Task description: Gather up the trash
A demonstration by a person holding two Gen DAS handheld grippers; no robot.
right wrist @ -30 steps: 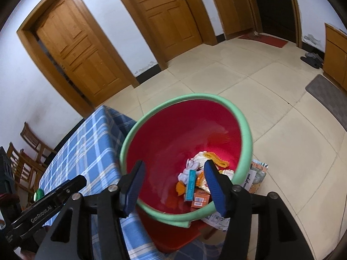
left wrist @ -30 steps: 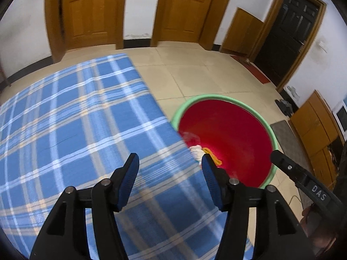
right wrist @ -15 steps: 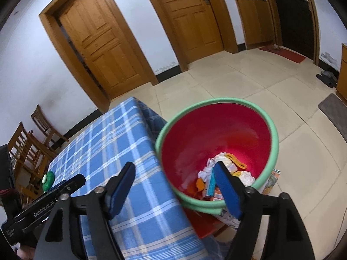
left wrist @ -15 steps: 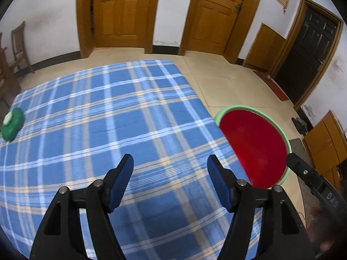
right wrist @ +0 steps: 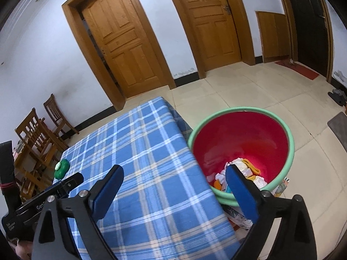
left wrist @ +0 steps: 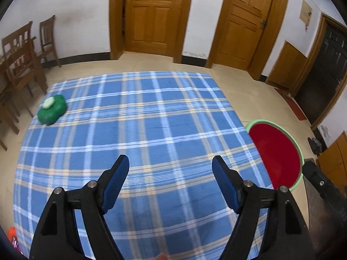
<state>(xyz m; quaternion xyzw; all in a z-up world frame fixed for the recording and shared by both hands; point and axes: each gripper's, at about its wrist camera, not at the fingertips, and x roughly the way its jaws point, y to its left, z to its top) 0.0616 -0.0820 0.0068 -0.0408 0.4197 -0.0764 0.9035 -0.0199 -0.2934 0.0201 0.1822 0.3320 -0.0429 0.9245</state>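
Observation:
A red bin with a green rim (right wrist: pixel 241 145) stands on the floor at the table's right edge, with paper scraps and small cartons (right wrist: pixel 240 172) heaped at its bottom. In the left wrist view the bin (left wrist: pixel 277 151) shows at the right. A green lump with a white cap (left wrist: pixel 52 111) lies on the blue plaid tablecloth (left wrist: pixel 151 130) at the far left; it appears in the right wrist view as the green lump (right wrist: pixel 61 168). My left gripper (left wrist: pixel 170 162) hangs over the cloth, jaws opening, nothing between them. My right gripper (right wrist: pixel 173 173) is over the table's right edge, jaws opening, empty.
Wooden chairs (left wrist: pixel 19 65) stand beyond the table's left side. Two wooden doors (left wrist: pixel 151 15) and a dark doorway (left wrist: pixel 325 71) line the far walls. Packaging (right wrist: pixel 240 216) lies on the tile floor under the bin. A grey mat (right wrist: pixel 339 127) is at the right.
Both grippers drew back and left from the bin and rose, jaws spreading wider. The left view swung from the bin onto the tablecloth, bringing the green lump into sight.

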